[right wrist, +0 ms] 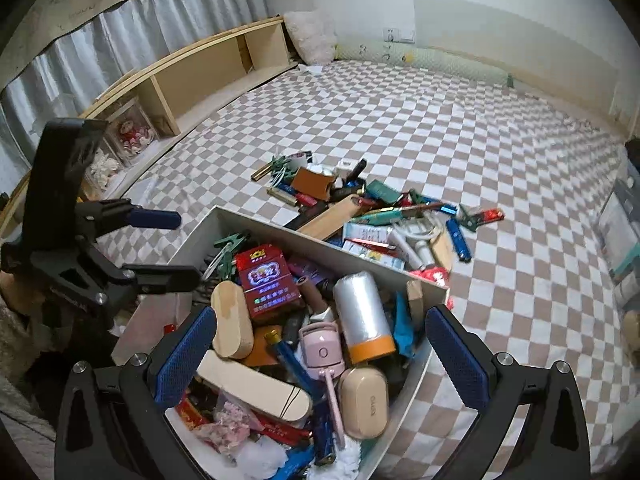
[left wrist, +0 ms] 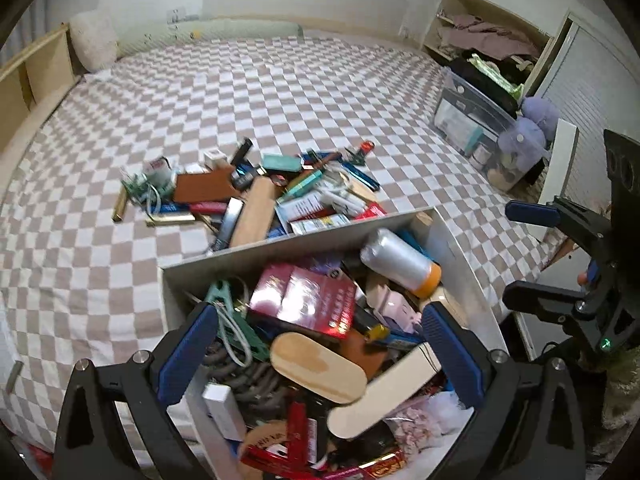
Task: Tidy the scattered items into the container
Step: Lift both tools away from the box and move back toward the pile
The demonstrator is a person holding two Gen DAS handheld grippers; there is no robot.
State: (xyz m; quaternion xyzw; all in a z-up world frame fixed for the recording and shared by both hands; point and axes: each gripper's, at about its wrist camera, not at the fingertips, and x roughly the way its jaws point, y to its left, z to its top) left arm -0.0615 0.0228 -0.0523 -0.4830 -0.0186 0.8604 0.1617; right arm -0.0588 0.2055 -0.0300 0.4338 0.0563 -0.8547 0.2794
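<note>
A grey open box (left wrist: 280, 242) (right wrist: 280, 229) sits on the checked bed, full of small items: a red carton (left wrist: 304, 300) (right wrist: 270, 282), a clear roll with an orange cap (left wrist: 400, 262) (right wrist: 362, 316), wooden pieces. A pile of scattered items (left wrist: 260, 188) (right wrist: 372, 212) lies on the bed just beyond the box's far wall. My left gripper (left wrist: 320, 354) (right wrist: 168, 244) is open and empty above the box. My right gripper (right wrist: 320, 356) (left wrist: 524, 256) is open and empty above the box, to the right of the left one.
The checked bedspread (left wrist: 240, 92) stretches beyond the pile. A wooden shelf (right wrist: 192, 80) runs along the left side of the bed, with a pillow (right wrist: 312, 36) at its head. A clear storage bin (left wrist: 472, 116) and a purple plush toy (left wrist: 528, 128) stand at the right.
</note>
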